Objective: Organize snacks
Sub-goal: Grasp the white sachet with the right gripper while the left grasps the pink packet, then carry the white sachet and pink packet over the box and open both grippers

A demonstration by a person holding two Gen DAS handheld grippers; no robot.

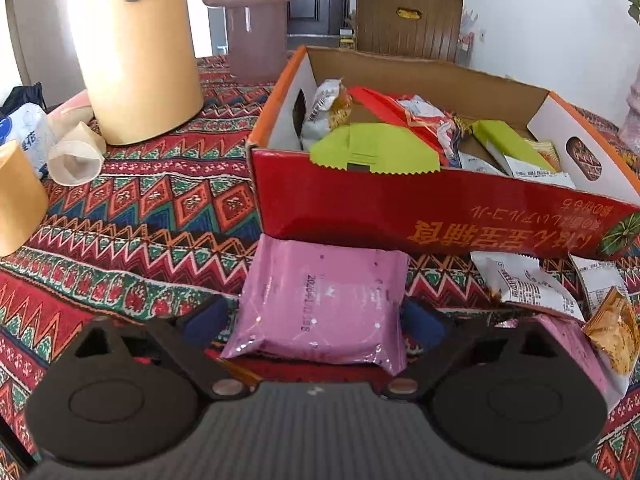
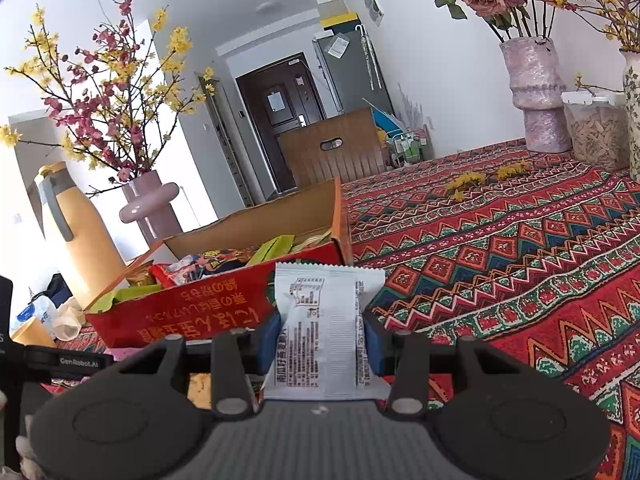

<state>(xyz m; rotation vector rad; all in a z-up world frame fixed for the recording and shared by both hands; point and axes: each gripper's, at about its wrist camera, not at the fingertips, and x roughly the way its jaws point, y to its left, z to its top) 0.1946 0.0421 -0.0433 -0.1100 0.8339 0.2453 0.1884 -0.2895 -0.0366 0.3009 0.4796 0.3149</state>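
Left gripper (image 1: 316, 322): blue-padded fingers (image 1: 206, 318) straddle a pink snack packet (image 1: 324, 304) lying flat on the bench (image 1: 132, 216), just in front of the red cardboard box (image 1: 400, 208). The pads sit at the packet's two sides; contact looks close on both, but a firm squeeze cannot be confirmed, so I note them as parted around it. No lift visible; the packet's far edge touches the box's front wall.

Right gripper (image 2: 322, 334): fingers closed on a white snack packet (image 2: 320, 320), held upright between the blue pads, printed back facing the camera. It sits up off the patterned cloth, near the box's right front corner in the right wrist view.

Box: open-topped, orange rim, already holding mixed snacks, among them a lime-green packet (image 1: 360, 150) leaning over the front wall and a red wrapper (image 1: 400, 114) behind it.

Loose on the bench right of the pink packet: more white packets (image 1: 528, 284) and an orange cracker packet (image 1: 614, 336), plus a second pink one partly hidden behind the gripper body.

Left of the box: a tall yellow jug (image 1: 132, 44), a mauve vase (image 1: 252, 20) and crumpled paper cups (image 1: 76, 156).
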